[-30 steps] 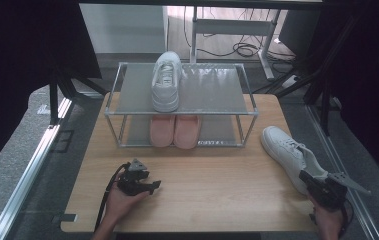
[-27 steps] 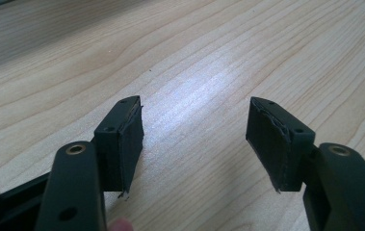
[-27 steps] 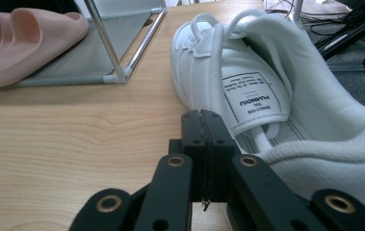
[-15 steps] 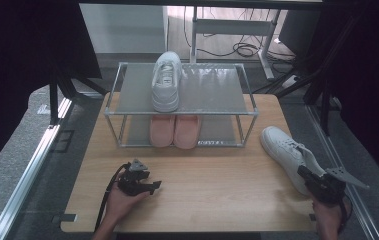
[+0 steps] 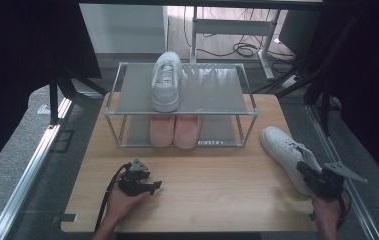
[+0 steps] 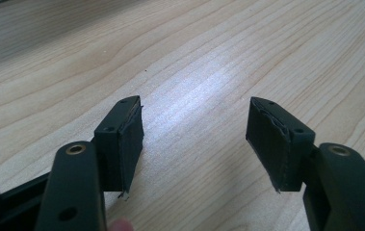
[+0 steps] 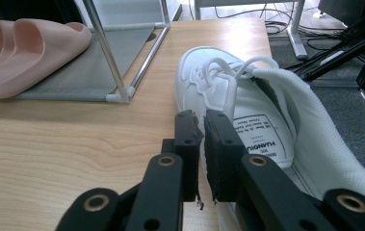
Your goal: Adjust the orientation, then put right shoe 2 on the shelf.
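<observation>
Right gripper [image 7: 200,132] jaws narrow, a thin gap between the pads, just been opening, nothing clamped; white sneaker [image 7: 247,120] lies right ahead of the jaws on the counter [image 7: 64,144], its side wall at the jaw tips. Left gripper [image 6: 194,139] jaws wide, bare counter between them.

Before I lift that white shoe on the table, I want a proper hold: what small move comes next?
Probably open the right gripper wider and ease it over the shoe's near wall. Its jaws have just been opening, with only a narrow gap and nothing between them.
</observation>
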A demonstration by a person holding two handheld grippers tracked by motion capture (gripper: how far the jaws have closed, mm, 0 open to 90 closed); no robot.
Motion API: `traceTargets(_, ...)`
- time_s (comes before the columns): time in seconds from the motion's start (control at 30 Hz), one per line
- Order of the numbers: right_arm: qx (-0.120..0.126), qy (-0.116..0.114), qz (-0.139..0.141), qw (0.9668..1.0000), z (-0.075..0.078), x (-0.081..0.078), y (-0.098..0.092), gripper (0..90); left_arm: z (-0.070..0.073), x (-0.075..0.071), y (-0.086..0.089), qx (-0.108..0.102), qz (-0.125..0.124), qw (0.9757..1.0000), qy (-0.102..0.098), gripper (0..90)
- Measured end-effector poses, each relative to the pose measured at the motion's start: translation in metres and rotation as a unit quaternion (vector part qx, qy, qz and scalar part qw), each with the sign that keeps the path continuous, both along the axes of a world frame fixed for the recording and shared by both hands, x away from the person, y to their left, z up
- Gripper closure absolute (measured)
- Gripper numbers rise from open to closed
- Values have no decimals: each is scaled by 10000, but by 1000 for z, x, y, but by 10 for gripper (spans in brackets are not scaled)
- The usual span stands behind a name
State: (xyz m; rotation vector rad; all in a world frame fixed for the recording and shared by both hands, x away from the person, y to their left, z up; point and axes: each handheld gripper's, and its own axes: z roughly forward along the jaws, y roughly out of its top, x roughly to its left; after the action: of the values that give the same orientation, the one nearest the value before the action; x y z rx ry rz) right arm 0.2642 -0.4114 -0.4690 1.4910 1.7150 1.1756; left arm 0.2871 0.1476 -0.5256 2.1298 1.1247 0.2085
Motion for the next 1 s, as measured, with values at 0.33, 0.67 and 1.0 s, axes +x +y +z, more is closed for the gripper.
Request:
traceTargets(0.33,29,81,45,10000,6,8,-3,725,0,0,0,10,-22,10000,9,387)
traceTargets(0.67,-278,398,2,9988,15,29,-1,610,1,-3,5,-5,24,10000,-25,388)
traceTargets(1.0,-429,674,-77,9968,16,47,0,575,0,-2,6,-19,19,10000,-10,388)
